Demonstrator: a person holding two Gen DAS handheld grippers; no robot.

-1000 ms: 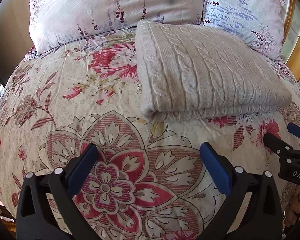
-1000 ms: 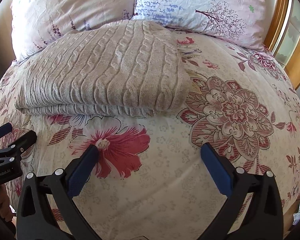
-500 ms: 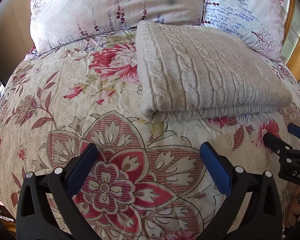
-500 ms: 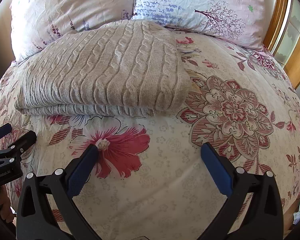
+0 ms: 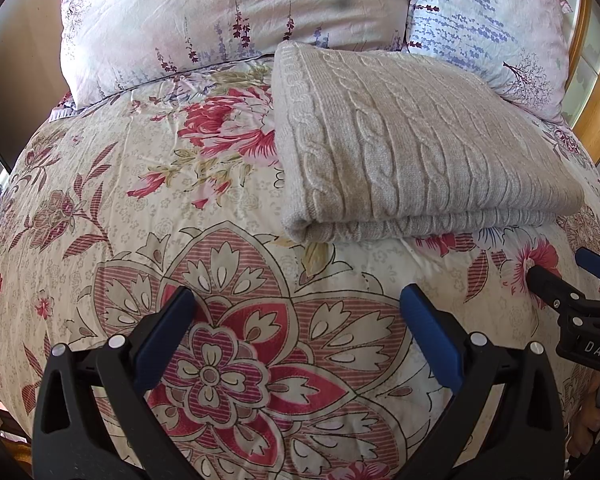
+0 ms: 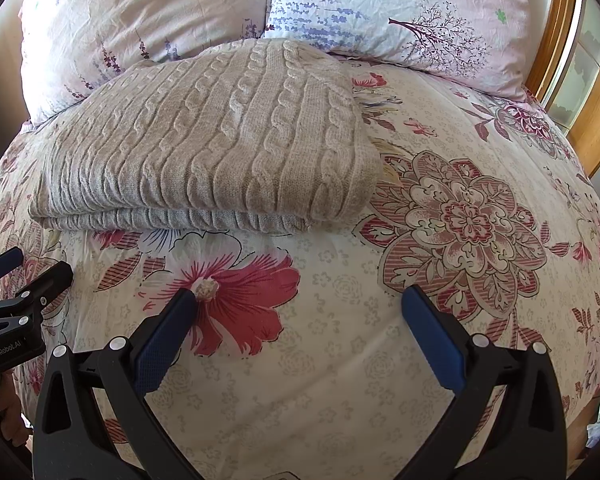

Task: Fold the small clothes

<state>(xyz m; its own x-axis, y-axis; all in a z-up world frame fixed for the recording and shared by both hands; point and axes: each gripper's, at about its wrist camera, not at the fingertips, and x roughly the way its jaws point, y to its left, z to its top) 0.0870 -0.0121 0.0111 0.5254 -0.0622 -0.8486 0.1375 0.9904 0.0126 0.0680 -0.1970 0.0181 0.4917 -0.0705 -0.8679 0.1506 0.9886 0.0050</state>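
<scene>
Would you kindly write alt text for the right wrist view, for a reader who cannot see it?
A folded beige cable-knit sweater lies on a floral duvet, two pillows behind it. The right hand-held gripper hangs open in front, holding nothing; the left hand-held gripper shows at the left edge.

A floral duvet [image 5: 140,216] fills the frame; two pale printed pillows [image 5: 228,12] [image 6: 400,12] line the top, wooden headboard [image 6: 592,112] upper right.
</scene>
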